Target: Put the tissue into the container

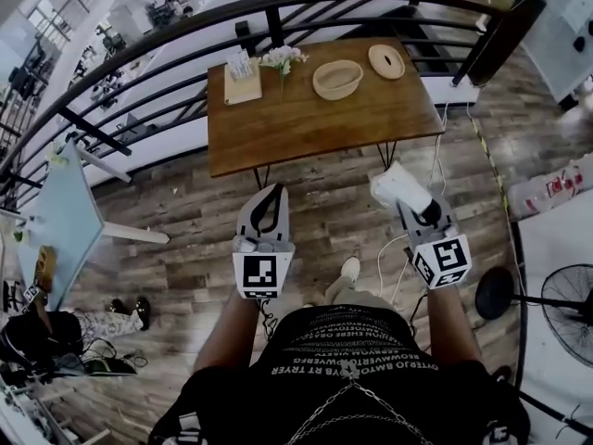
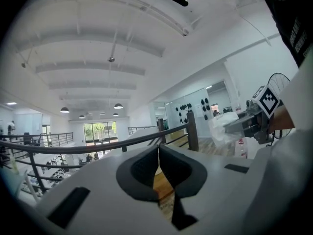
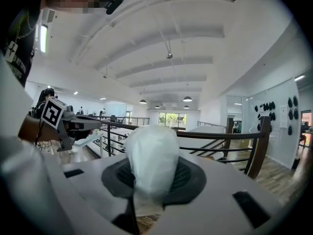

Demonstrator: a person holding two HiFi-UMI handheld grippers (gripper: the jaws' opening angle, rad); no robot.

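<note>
My right gripper [image 1: 413, 204] is shut on a white plastic-wrapped tissue pack [image 1: 398, 185], held in the air in front of the wooden table [image 1: 278, 133]. The pack [image 3: 151, 160] stands upright between the dark pads and hides the jaw tips. A round woven container [image 1: 338, 79] sits on the far side of the table, its flat lid [image 1: 386, 61] lying beside it to the right. My left gripper [image 1: 269, 195] hovers level with the right one, short of the table's near edge. Its jaws [image 2: 159, 151] meet at the tips with nothing between them.
A wooden holder with white paper [image 1: 242, 82] and a small vase of flowers [image 1: 281, 61] stand on the table's back left. A dark metal railing [image 1: 139, 54] curves behind the table. A pale blue table [image 1: 60, 216] is at left, a floor fan [image 1: 561, 304] at right.
</note>
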